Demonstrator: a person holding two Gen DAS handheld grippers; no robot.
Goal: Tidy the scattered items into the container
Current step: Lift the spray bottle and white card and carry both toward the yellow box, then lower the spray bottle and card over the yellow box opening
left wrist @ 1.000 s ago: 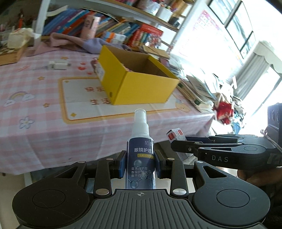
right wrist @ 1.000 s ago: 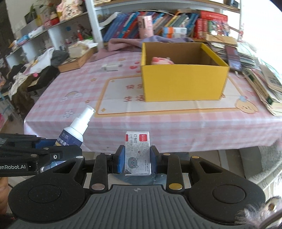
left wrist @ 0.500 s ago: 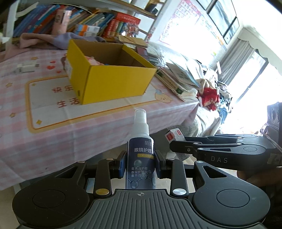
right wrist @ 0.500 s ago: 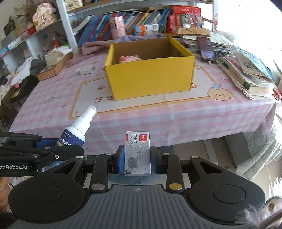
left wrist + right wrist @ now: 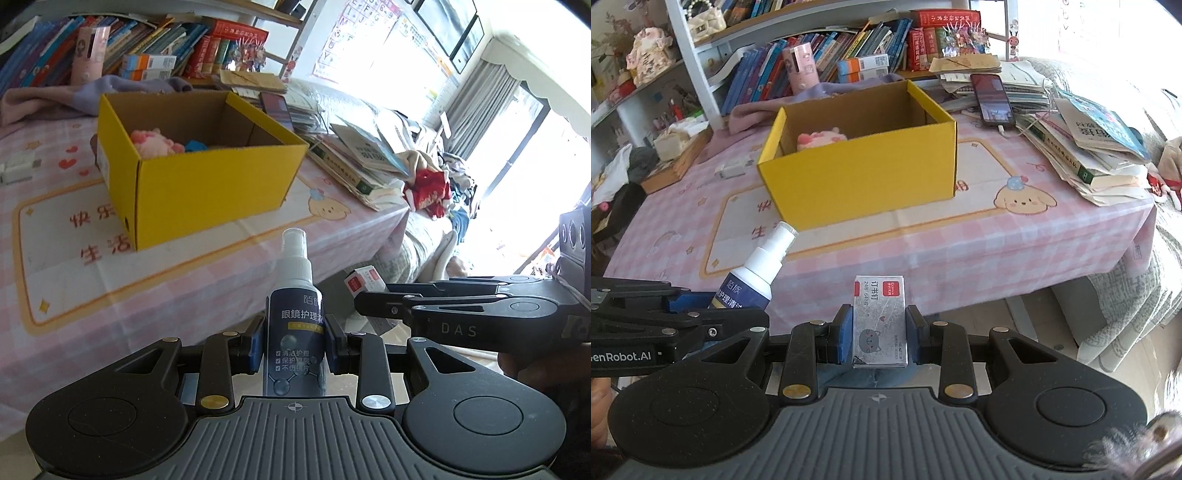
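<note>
Spray bottle (image 5: pixel 295 332) sits clamped upright in your left tool (image 5: pixel 294 349), and your right tool (image 5: pixel 879 334) is closed on the staple box (image 5: pixel 880 319). Both are loaded short of the surface (image 5: pixel 960 251), so you are mid-carry. Next, I'd reach over the yellow box (image 5: pixel 864 177), which stands farther off holding a pink toy (image 5: pixel 820 138), and release.
</note>
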